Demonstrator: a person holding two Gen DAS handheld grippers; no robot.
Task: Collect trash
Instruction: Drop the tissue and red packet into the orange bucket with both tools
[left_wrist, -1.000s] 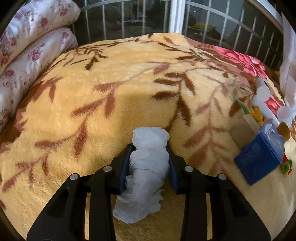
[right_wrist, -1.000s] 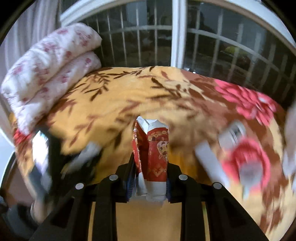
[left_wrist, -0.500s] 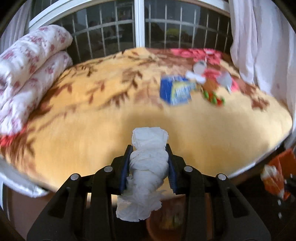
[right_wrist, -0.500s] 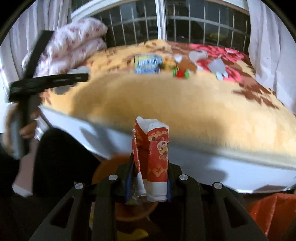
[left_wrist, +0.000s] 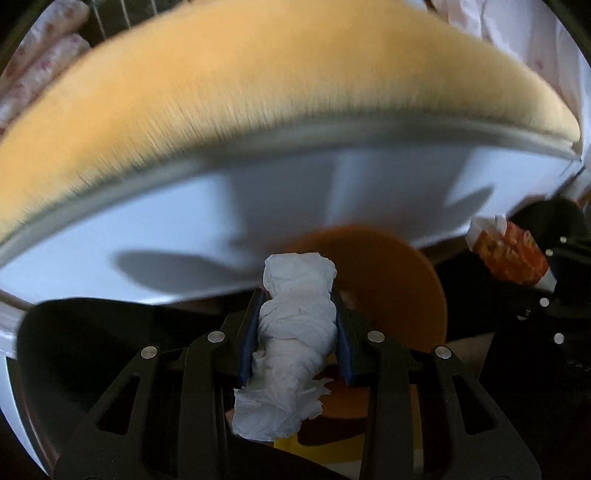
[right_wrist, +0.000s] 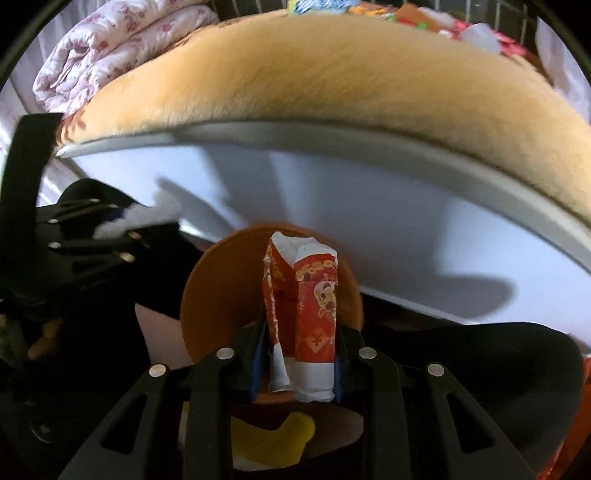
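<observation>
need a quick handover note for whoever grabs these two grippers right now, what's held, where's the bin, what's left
Left gripper: jaws shut on a crumpled tissue.
Right gripper: jaws shut on a red printed wrapper.
Both sit off the edge of the bed, just above the orange bin; something yellow already lies inside.
Done: both pieces picked up and carried to the bin.
Left: open both jaws to drop them, then go back for the clutter at the bed's far side.

Bin (right_wrist: 221, 295): mouth open below both grippers; yellow scrap (right_wrist: 273, 439) inside. Bed side panel (right_wrist: 369, 206) walls off the far side, just behind.
</observation>
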